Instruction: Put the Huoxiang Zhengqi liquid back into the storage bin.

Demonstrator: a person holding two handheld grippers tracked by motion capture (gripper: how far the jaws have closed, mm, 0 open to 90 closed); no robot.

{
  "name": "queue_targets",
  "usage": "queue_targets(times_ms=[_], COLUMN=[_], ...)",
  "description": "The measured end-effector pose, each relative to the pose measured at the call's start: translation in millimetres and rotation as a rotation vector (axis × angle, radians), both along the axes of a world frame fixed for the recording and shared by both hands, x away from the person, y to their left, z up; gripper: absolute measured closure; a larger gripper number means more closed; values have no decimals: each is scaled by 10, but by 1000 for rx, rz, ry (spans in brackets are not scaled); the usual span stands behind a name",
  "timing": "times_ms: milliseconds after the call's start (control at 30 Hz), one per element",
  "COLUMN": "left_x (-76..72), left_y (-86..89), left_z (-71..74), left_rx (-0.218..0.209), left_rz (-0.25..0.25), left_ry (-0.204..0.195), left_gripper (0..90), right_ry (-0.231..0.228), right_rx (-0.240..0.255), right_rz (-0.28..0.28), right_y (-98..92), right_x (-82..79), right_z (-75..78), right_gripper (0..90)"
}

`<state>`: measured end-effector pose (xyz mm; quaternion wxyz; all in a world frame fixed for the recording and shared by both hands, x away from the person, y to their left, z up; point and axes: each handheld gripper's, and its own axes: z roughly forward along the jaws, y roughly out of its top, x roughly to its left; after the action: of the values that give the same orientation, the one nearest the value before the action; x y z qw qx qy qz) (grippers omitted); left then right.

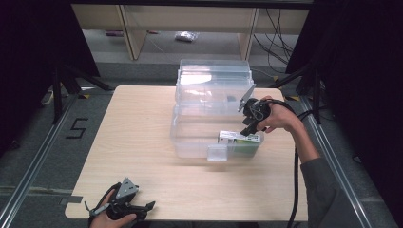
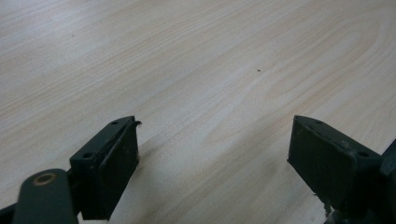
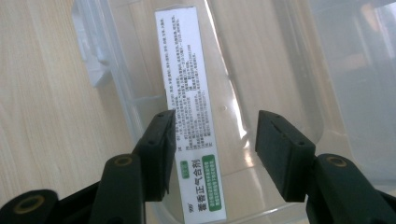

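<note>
Left side first: our left gripper [image 1: 124, 205] rests at the near edge of the table [image 1: 138, 142], jaws spread wide with nothing but bare wood between them in the left gripper view [image 2: 212, 154]. It looks idle. Broad open tabletop lies ahead of it and to its right, so there is room to move that way without meeting anything.

Centre: the clear plastic bin [image 1: 209, 118] stands on the table with its lid [image 1: 214, 78] tipped up at the far side. A small latch tab [image 1: 217, 153] juts from the near wall.

Right: the narrow white and green carton [image 1: 240, 138] lies flat on the bin floor, against the near right corner. Our right gripper [image 1: 251, 124] hangs just above it, jaws released and parted; in the right gripper view [image 3: 215, 149] the carton [image 3: 189, 93] lies below and between them, the pads not pressing on it.

We judge the placing step done, the carton let go inside the bin. Next move calls for lifting the right gripper straight clear of the rim [image 3: 116, 98] before drifting sideways; the near wall and right wall sit close, and the raised lid bounds the far side. Closing the lid would likely follow.
</note>
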<state>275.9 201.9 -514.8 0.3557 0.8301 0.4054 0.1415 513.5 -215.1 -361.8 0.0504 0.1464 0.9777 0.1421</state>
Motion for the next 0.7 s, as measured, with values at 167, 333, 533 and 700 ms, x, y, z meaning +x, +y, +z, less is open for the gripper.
queue_targets(times_ms=[167,333,533,700], left_x=[4,4,3,8], left_y=[11,12,15,2], left_z=[5,6,17,4], left_rx=[0,2,5,-4], left_rz=[-13,-15,-15,7], left_ry=[0,0,5,-4], left_gripper=[156,156,156,156], right_ry=[-22,-56,-104,-117], right_rx=[8,56,110,145], right_rz=[-33,-113,-195,-225], right_y=[-21,-27,-20,3], right_x=[-32,-100,-214,-352], right_z=[63,146,205,207], right_gripper=[465,410,362,324])
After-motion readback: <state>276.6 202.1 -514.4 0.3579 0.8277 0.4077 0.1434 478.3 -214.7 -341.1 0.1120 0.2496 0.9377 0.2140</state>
